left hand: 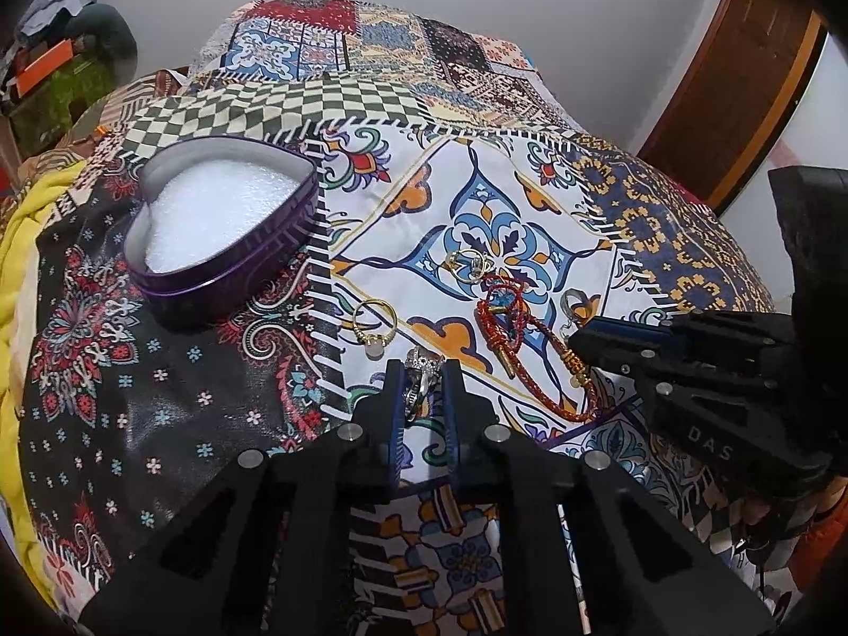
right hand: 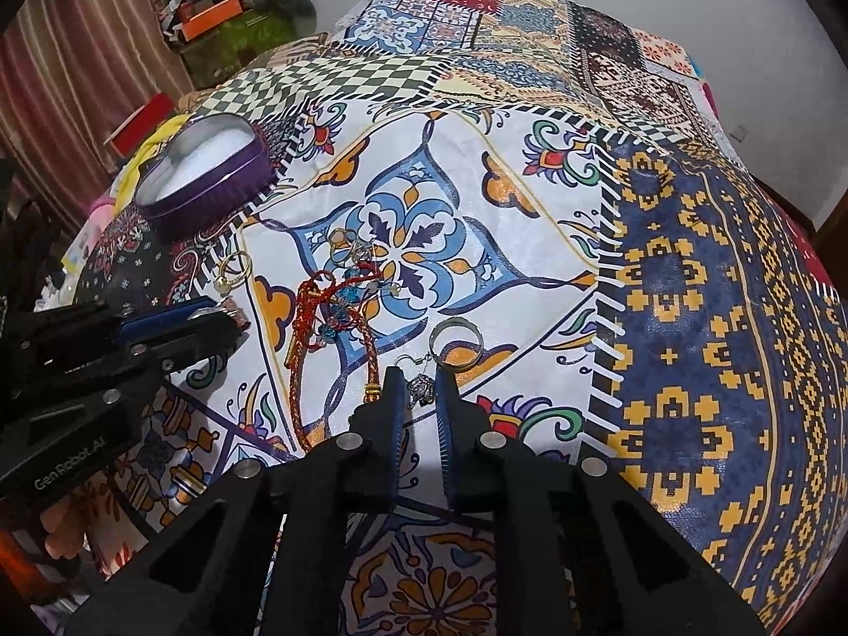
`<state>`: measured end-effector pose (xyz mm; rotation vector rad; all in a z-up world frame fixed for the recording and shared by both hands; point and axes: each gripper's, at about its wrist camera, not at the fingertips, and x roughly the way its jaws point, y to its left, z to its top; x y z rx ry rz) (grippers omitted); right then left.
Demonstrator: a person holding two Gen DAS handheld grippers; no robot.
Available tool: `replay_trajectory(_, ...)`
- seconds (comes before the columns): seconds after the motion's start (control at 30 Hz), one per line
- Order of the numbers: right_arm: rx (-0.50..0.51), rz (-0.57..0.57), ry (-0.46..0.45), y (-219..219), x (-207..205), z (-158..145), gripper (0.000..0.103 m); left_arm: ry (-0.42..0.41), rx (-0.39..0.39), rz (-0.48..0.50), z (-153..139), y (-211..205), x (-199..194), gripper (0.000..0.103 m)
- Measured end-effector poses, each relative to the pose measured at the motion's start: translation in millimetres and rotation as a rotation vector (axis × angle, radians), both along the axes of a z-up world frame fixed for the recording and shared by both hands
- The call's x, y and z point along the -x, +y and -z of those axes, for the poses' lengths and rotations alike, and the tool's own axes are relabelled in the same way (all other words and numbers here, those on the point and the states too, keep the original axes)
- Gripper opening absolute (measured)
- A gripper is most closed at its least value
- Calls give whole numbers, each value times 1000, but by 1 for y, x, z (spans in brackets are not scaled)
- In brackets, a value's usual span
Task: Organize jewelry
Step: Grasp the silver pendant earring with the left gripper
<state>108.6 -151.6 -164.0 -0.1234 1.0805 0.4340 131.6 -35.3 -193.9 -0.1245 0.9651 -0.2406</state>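
— Left wrist view: my left gripper is clamped on a silver ring, upright, stone pointing away.

— My right gripper stands apart around an earring on the cloth, hook pointing away.

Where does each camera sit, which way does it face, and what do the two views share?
Left wrist: on the left gripper, facing forward over the patterned cloth; a silver ring sits between its fingers, the right gripper enters at right.
Right wrist: on the right gripper, facing forward over an earring; the left gripper enters at left.
Shared: purple heart-shaped tin, red cord bracelet, gold rings.
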Motion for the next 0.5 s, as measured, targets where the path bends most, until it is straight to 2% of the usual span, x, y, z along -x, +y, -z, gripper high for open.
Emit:
replay_trajectory(0.23, -24, 27, 1, -4, 1, -9, 9, -43, -8, -25, -19, 8, 12, 12)
replay_trajectory(0.5, -55, 52, -54, -12, 7, -37, 9, -92, -22, -61, -42, 17, 25, 12)
